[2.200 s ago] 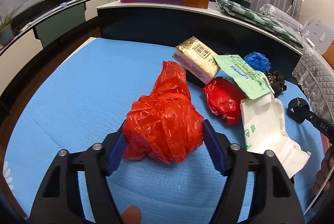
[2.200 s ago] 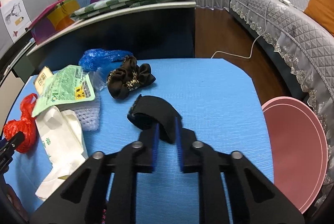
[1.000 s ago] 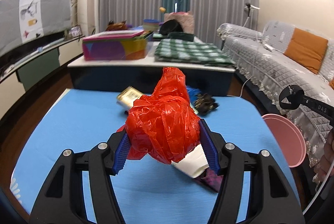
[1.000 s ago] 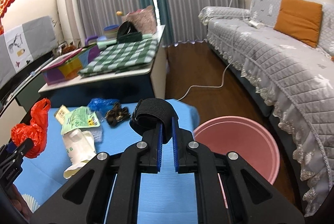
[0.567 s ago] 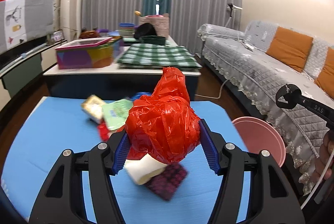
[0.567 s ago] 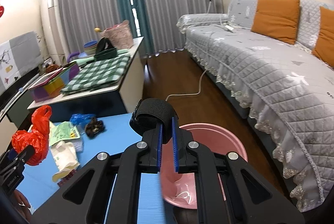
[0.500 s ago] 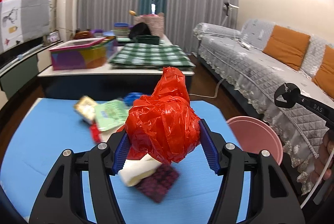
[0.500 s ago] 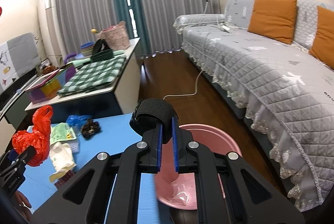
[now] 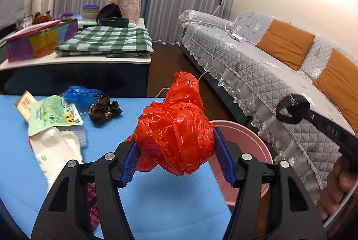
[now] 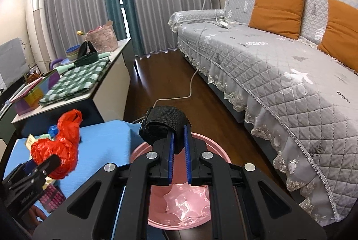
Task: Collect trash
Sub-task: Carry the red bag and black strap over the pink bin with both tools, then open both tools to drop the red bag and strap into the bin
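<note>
The left gripper (image 9: 174, 157) was clamped on a crumpled red plastic bag (image 9: 175, 137), its blue pads pressed into the bag's widest part from either side, with the wad bulging well past them. The bag looked very light, soft and slick; a squeeze across the dense middle seemed the safest hold, since the loose tail would likely slip or tear away. Its long axis stood roughly upright, the twisted tail pointing up and slightly away from the camera. It hung over the blue table (image 9: 174, 202), near the edge beside the pink bin (image 9: 248, 134).

The right gripper (image 10: 177, 150) had its jaws drawn narrow on a black strap loop (image 10: 166, 122), pinching only the lower part while the loop arched above the fingertips. The strap appeared light, flexible but springy, and held its ring shape. The loop's opening faced sideways, its band running across the view. It hung directly above the pink bin, which stood on the floor beside the table and held a clear crumpled wrapper (image 10: 185, 200).

Farther back on the table lay a white paper bag (image 9: 56, 148), a green packet (image 9: 53, 113), a blue bag (image 9: 78, 94) and a dark scrunchie (image 9: 103, 108), still to be collected.
</note>
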